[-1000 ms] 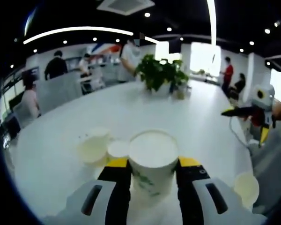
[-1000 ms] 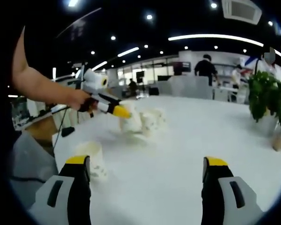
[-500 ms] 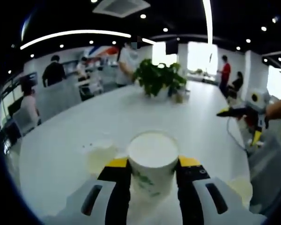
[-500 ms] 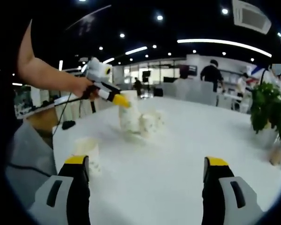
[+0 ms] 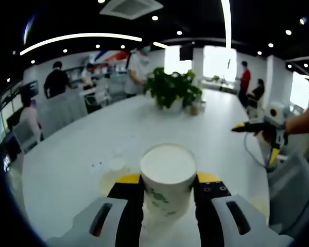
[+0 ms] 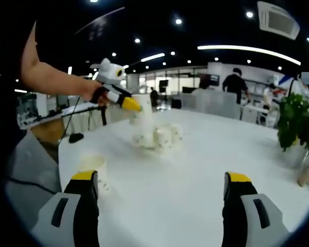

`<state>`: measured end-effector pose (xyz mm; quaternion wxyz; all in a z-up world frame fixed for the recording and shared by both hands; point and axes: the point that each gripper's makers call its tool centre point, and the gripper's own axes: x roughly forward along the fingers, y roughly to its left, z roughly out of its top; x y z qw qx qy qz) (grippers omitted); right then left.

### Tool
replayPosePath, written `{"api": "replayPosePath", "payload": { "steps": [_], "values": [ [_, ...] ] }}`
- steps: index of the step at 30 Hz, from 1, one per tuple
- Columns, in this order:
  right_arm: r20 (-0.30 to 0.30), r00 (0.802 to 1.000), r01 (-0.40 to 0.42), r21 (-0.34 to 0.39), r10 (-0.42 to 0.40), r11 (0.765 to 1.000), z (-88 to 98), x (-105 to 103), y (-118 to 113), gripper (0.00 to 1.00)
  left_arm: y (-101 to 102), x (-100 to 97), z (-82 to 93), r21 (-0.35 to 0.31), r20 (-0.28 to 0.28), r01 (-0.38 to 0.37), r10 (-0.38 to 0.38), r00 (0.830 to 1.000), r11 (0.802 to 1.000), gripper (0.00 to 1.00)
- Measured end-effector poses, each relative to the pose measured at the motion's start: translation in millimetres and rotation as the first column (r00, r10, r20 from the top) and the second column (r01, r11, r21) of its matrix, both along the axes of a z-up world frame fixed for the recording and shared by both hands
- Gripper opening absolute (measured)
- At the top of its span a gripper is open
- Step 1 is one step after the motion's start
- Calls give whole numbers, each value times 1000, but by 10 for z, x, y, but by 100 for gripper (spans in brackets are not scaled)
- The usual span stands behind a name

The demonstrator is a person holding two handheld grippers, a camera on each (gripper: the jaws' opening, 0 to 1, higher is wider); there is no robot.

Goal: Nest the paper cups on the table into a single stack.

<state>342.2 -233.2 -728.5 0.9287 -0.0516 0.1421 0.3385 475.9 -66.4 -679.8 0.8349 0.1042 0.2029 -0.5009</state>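
Note:
My left gripper [image 5: 168,181] is shut on a white paper cup [image 5: 168,170] with a green print, held upright above the white table [image 5: 118,128]. In the right gripper view the left gripper [image 6: 130,104] holds that cup [image 6: 144,110] in the air over a small cluster of cups [image 6: 162,138] standing on the table. One more cup [image 6: 95,171] stands alone near the table's left edge. My right gripper [image 6: 159,198] is open with nothing between its jaws. It also appears far right in the left gripper view as the right gripper [image 5: 257,127], held above the table edge.
A potted plant [image 5: 170,88] stands at the far side of the table, seen also as the plant [image 6: 296,126]. Chairs and several people fill the office behind. A grey chair [image 5: 288,180] sits at the table's right edge.
My left gripper has lifted its cup higher above the cluster of cups on the table. The right gripper stays open and has barely moved.

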Motion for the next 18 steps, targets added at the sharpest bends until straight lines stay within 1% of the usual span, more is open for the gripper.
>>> {"api": "replayPosePath", "payload": {
  "steps": [2,9,14,16,18],
  "values": [
    [2,1000,0,0,0,1000,7,1,8,100,-6,-9,30,-15,-7,-4,4,1000,1000,36],
    [5,1000,-1,6,1,1000,34,-4,32,100,5,-26,67,-17,-2,-3,3,1000,1000,36],
    [8,1000,3,25,-4,1000,83,-6,44,100,8,-69,85,-20,-8,-2,1,1000,1000,36],
    [6,1000,0,10,0,1000,65,-8,46,100,4,-89,95,-19,-6,1,-1,1000,1000,36],
    [6,1000,-3,9,3,1000,69,-16,58,100,1,-103,106,-21,-5,4,-4,1000,1000,36]
  ]
}}
